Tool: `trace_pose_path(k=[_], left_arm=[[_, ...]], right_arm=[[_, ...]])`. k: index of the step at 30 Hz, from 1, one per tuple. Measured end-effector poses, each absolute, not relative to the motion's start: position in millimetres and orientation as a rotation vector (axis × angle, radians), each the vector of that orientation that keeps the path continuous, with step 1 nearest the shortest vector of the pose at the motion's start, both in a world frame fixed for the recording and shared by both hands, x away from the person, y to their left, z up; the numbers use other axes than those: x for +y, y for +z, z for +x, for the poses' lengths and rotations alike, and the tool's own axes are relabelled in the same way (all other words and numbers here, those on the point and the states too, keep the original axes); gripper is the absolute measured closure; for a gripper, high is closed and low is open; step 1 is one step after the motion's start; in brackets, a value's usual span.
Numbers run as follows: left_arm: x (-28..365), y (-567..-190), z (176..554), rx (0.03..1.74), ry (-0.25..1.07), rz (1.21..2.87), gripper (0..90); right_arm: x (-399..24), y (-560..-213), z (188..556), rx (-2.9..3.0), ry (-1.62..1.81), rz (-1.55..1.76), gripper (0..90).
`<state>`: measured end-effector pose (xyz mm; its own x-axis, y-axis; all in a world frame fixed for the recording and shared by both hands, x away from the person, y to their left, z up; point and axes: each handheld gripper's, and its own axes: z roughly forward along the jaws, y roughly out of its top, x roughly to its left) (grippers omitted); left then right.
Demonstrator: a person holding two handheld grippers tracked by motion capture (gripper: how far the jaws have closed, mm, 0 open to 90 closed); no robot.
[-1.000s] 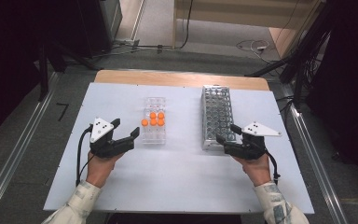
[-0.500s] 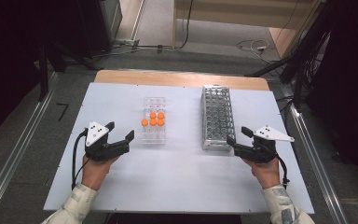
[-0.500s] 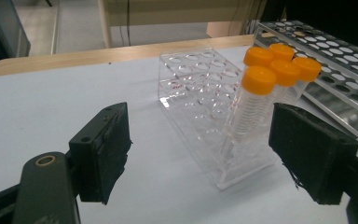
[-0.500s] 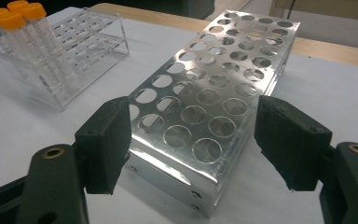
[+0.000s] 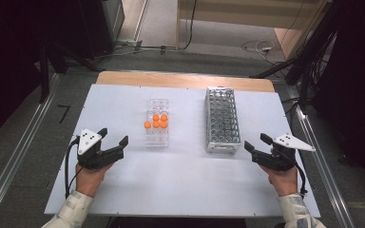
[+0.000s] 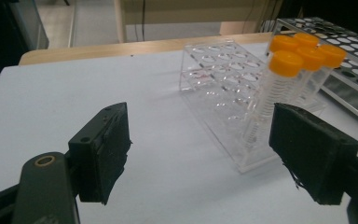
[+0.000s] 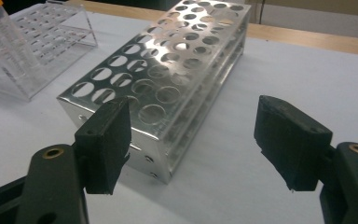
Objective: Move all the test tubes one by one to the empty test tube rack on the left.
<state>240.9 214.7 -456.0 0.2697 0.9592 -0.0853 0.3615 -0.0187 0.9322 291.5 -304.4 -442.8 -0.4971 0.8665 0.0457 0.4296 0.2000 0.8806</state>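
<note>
Tubes (image 5: 156,120) sit untouched in the clear rack (image 5: 157,135); both hands have drawn back, left gripper (image 5: 112,143) and right gripper (image 5: 255,144) gaping, empty.

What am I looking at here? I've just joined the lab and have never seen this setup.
A person sits at a white table, holding a black two-jaw left gripper and right gripper, both open and empty. One picture looks down from above; the other two come from cameras riding on each gripper, looking along its jaws. On the table stand a clear plastic tube rack holding five orange-capped tubes, and beside it a shiny metal rack whose visible holes look empty.
</note>
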Motion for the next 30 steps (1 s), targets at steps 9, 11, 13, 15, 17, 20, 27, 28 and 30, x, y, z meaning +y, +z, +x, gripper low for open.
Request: trace_pose_path(k=[9,11,13,15,17,20,27,28,30], left_arm=[[227.2,-460.6,234.8,1.296,0.783,1.559,20.4],[229.7,-461.9,233.6,1.304,0.785,1.555,20.3],[232.0,-463.0,232.4,1.311,0.79,1.556,20.4],[234.5,-464.0,230.7,1.321,0.792,1.557,20.4],[238.0,-465.0,228.6,1.33,0.796,1.55,20.4],[243.6,-467.6,226.4,1.351,0.797,1.548,20.3],[251.0,-477.0,221.6,1.391,0.752,1.551,20.1],[251.7,-478.2,221.9,1.402,0.735,1.553,17.8],[252.0,-480.9,222.5,1.416,0.713,1.554,16.6]], right_arm=[[-328.7,-445.2,283.3,1.959,1.202,1.244,25.6],[-333.3,-446.7,281.7,1.948,1.189,1.257,25.6],[-338.3,-448.8,280.6,1.943,1.163,1.268,25.6],[-344.6,-451.0,279.8,1.931,1.152,1.286,25.6],[-351.3,-453.0,278.5,1.918,1.141,1.31,25.5],[-359.8,-455.2,276.8,1.895,1.127,1.341,25.6],[-368.5,-461.2,274.3,1.887,1.081,1.373,24.9],[-370.5,-463.1,275.2,1.888,1.068,1.384,24.1],[-374.1,-468.1,277.5,1.887,1.047,1.422,21.7]])
